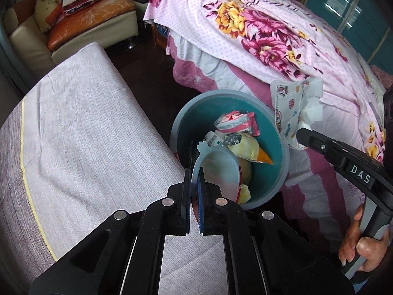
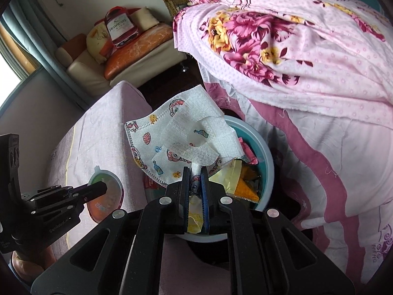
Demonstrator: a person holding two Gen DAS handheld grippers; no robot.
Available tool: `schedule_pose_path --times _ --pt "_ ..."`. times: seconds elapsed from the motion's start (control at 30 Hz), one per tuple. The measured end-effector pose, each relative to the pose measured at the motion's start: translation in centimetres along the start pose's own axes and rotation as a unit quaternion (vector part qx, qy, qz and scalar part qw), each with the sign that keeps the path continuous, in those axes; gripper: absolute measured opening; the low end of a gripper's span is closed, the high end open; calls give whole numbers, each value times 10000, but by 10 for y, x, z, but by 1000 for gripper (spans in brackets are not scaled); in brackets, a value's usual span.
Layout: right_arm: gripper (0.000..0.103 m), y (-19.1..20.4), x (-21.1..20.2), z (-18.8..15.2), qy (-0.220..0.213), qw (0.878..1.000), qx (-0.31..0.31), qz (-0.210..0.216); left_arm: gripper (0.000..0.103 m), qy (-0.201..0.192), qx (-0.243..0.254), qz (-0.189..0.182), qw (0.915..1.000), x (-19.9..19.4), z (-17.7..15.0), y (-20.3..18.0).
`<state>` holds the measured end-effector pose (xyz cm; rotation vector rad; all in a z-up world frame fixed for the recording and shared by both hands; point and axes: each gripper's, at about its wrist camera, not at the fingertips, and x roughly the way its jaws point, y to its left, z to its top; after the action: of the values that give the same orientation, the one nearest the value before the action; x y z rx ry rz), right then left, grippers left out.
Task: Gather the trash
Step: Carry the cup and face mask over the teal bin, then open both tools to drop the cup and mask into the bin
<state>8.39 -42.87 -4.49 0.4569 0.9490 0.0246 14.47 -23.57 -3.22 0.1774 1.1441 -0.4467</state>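
leftmost, the left gripper (image 1: 195, 189) is clamped on a round plastic lid (image 1: 216, 169), held at the near rim of the teal bin (image 1: 277, 147). wrappers (image 1: 235, 123) are seen inside the bin. rightward, the right gripper (image 2: 195, 184) is clenched on a printed face mask (image 2: 172, 142) and white tissue (image 2: 216, 127), held over the bin.

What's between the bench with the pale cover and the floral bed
In the left wrist view, a teal trash bin stands on the dark floor between the covered bench and the bed, already holding wrappers.
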Motion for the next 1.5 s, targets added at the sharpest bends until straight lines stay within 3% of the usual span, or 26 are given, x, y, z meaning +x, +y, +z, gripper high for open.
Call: schedule_pose_path --times 0.2,0.27,0.33,0.47,0.63,1.13,1.33,1.43,1.5 --pt "13 1 14 1 213 9997 -8 70 5 71 -100 -16 9999 8 4 4" --pt "22 0 20 2 284 9995 -30 102 5 88 -136 -30 9999 10 5 6" --pt "52 -2 24 3 315 9993 53 186 5 108 -155 -32 9998 12 6 6" --pt "56 -11 28 0 353 9989 230 228 5 168 -171 -48 9997 18 7 7" --pt "72 -18 28 0 315 9984 459 133 5 223 -113 -102 9996 25 8 1" --pt "88 -33 18 8 291 9979 515 -277 5 312 82 -370 9988 42 16 -22" --pt "89 -33 14 9 264 9976 496 -411 7 336 112 -439 9984 45 14 -28" --pt "90 -32 12 9 285 9975 488 -428 15 368 63 -518 9980 45 12 -28" --pt "90 -31 12 10 290 9974 476 -448 41 380 56 -513 9979 44 10 -28"
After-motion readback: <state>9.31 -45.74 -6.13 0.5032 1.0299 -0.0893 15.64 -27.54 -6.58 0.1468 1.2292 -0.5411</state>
